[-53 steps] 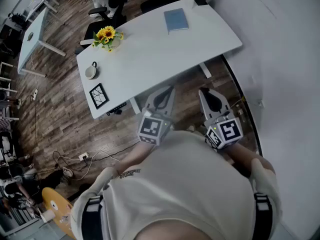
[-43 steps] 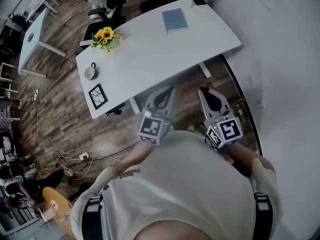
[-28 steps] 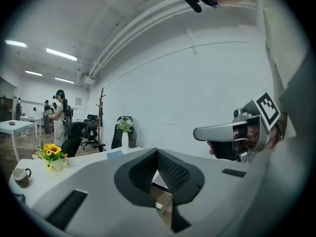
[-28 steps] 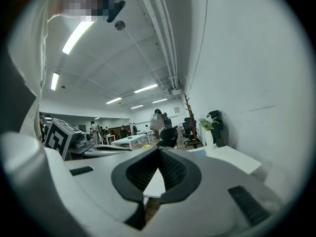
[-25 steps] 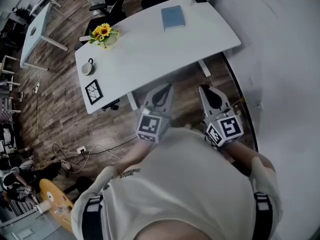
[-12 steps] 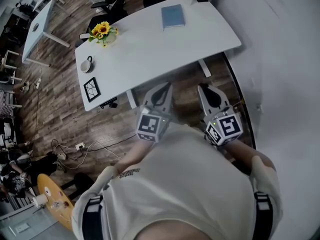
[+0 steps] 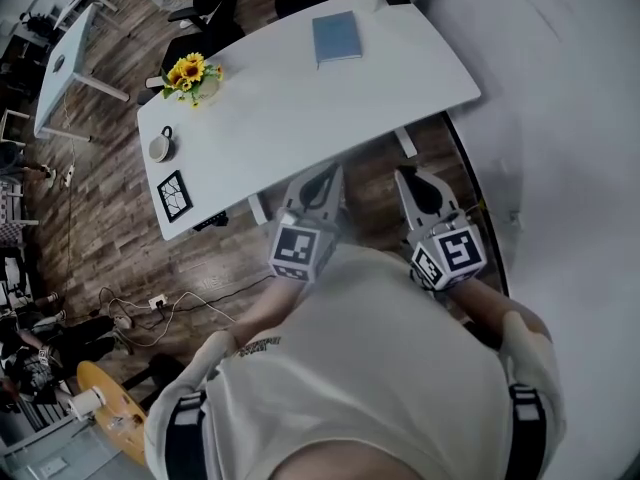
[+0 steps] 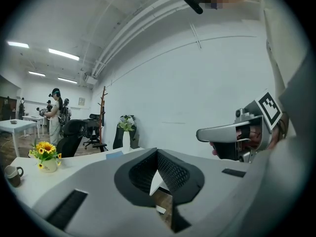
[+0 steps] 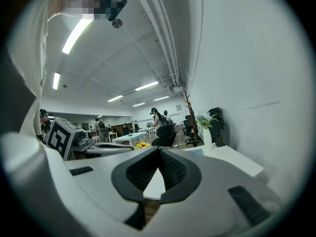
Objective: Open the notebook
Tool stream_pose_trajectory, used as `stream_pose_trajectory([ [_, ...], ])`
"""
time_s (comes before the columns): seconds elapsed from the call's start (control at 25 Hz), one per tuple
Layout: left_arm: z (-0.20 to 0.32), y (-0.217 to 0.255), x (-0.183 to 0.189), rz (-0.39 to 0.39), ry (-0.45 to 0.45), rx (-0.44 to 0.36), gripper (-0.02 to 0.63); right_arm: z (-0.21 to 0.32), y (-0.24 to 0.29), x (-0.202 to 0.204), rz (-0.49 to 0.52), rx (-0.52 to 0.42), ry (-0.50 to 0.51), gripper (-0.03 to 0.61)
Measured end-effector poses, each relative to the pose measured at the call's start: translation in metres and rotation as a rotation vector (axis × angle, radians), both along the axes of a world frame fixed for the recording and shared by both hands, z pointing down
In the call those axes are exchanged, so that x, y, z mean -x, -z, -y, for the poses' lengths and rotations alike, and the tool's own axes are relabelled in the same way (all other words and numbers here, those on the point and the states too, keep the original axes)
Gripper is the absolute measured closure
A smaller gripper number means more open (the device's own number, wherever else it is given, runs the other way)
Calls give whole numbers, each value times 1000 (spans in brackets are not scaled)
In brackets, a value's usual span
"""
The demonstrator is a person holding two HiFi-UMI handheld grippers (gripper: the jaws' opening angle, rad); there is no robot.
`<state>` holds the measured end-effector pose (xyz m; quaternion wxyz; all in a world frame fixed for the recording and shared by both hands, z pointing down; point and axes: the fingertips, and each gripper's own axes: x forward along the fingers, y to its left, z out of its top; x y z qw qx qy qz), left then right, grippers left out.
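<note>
Dark wood-plank floor is running under a long, smooth white table (image 7: 300,108) with rounded corners, with a plain white wall on the right. A bunch of sunflowers (image 7: 187,71), a small round mug (image 7: 158,146) and a black-framed print (image 7: 172,196) are sitting toward the table's left end. The notebook (image 7: 336,38), a flat slate-blue rectangle, is lying closed at the far end, its long axis pointing almost straight away from the person. The left gripper (image 7: 332,173) and right gripper (image 7: 404,175) are hanging by the near edge, well apart from the notebook, their grey jaws with ribbed black pads pinched together on nothing.
</note>
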<state>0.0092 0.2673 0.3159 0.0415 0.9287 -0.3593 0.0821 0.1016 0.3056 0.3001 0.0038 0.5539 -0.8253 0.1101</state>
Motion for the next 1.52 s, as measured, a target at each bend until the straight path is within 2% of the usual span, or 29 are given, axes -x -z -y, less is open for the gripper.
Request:
stream_pose_trajectory([
  [0.84, 138, -6, 1, -10, -35, 75, 606, 139, -10, 7, -5, 80, -21, 575],
  [1.52, 268, -12, 23, -52, -47, 141, 606, 278, -15, 31, -75, 135, -23, 575],
])
